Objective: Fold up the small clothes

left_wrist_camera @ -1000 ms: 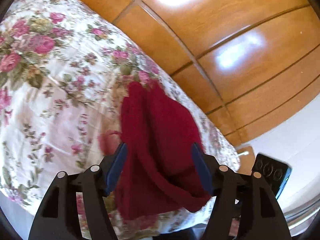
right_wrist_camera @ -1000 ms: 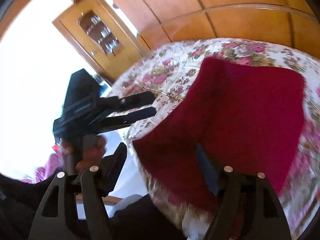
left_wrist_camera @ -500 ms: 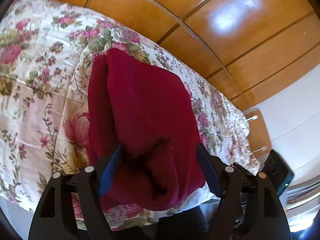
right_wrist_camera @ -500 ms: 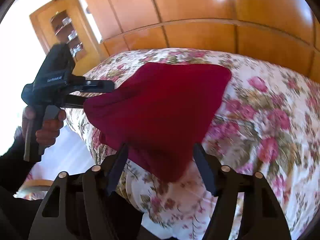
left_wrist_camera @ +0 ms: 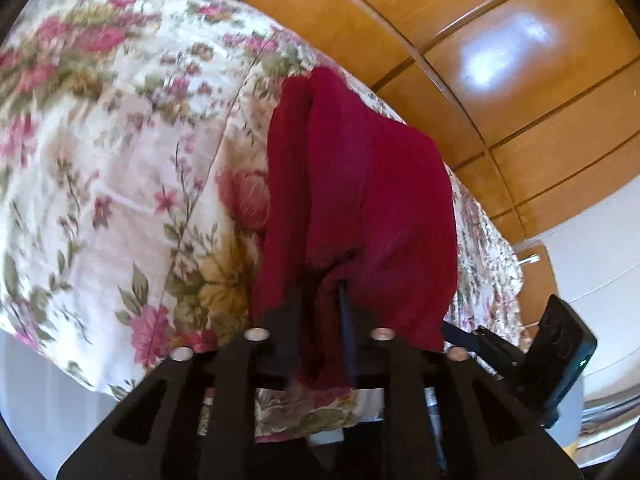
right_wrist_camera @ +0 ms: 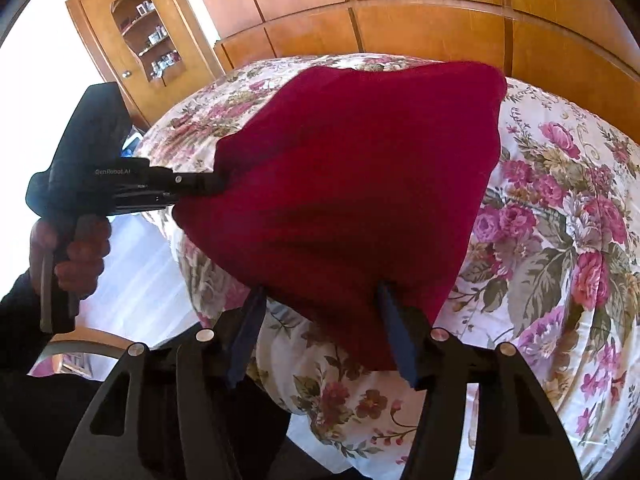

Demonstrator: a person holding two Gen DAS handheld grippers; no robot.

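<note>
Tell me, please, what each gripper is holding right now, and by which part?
The left gripper is shut on the red cloth, pinching its near edge at the left corner. The right gripper is open; the cloth's edge lies between its fingers, ungripped.

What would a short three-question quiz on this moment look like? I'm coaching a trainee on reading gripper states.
1. True or false: the left gripper is shut on the red cloth.
2. Which describes the right gripper? A) jaws apart around the cloth's near edge B) clamped on the cloth C) resting on the floral bedspread, away from the cloth.
3. Fill in: behind the bed stands a wall of ____ panels.

Key: 1 true; 2 A; 3 wooden.
</note>
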